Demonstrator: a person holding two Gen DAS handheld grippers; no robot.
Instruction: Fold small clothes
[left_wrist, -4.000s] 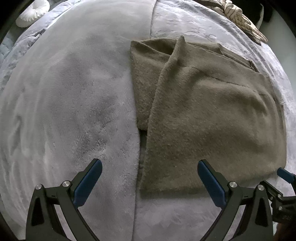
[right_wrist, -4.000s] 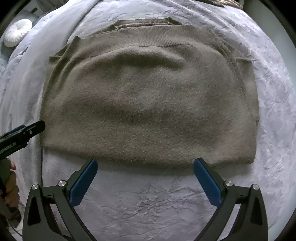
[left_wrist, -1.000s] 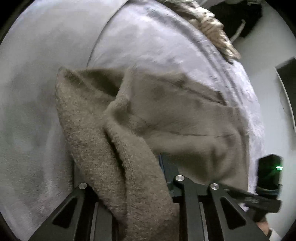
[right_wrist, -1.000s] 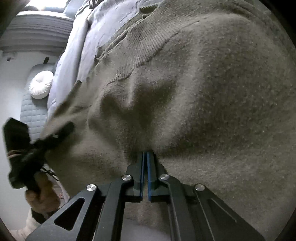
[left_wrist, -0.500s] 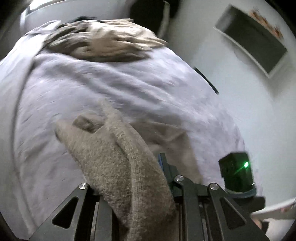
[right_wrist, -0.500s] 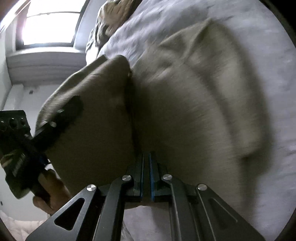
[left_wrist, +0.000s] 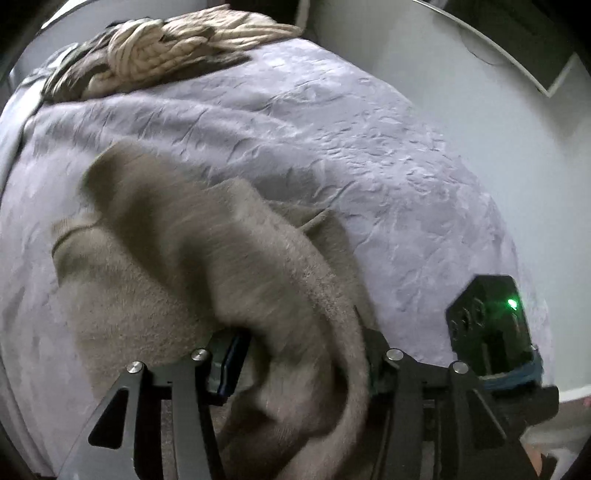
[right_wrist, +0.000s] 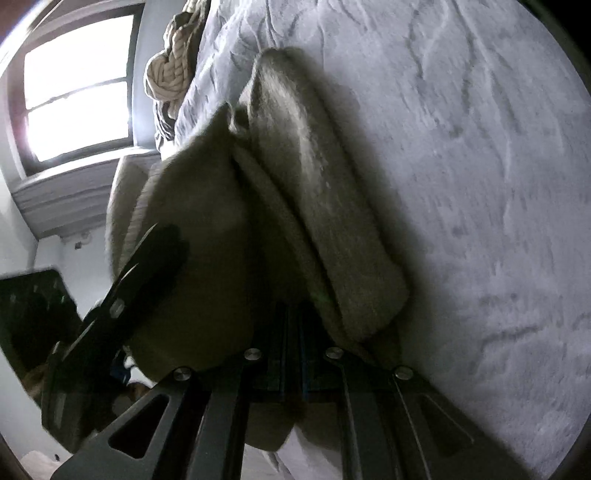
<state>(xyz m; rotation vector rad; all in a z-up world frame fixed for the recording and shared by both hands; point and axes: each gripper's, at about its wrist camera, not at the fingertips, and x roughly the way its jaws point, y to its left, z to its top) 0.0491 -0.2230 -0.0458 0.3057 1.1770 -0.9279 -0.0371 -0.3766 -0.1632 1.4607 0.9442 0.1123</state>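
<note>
A brown knit sweater (left_wrist: 177, 266) lies bunched and doubled over on the grey bedspread (left_wrist: 369, 166). Its near edge drapes through my left gripper (left_wrist: 301, 365), whose jaws are opening. The cloth lies loose between the pads, with a gap beside the left pad (left_wrist: 227, 363). In the right wrist view the sweater (right_wrist: 332, 229) hangs in folds, and my right gripper (right_wrist: 291, 332) is shut on its lower edge. The left gripper (right_wrist: 129, 295) shows dark at that view's left. The right gripper's body (left_wrist: 487, 332), with a green light, sits at the lower right of the left wrist view.
A pile of cream chunky-knit fabric (left_wrist: 166, 48) lies at the far end of the bed. A bright window (right_wrist: 77, 88) and pale walls stand beyond the bed's edge. A hand shows at the lower right corner (left_wrist: 546, 454).
Both grippers carried the sweater's edge across the bed, folding it over itself. The left jaws, clamped on the cloth before, have parted. The right jaws stay closed on it.
</note>
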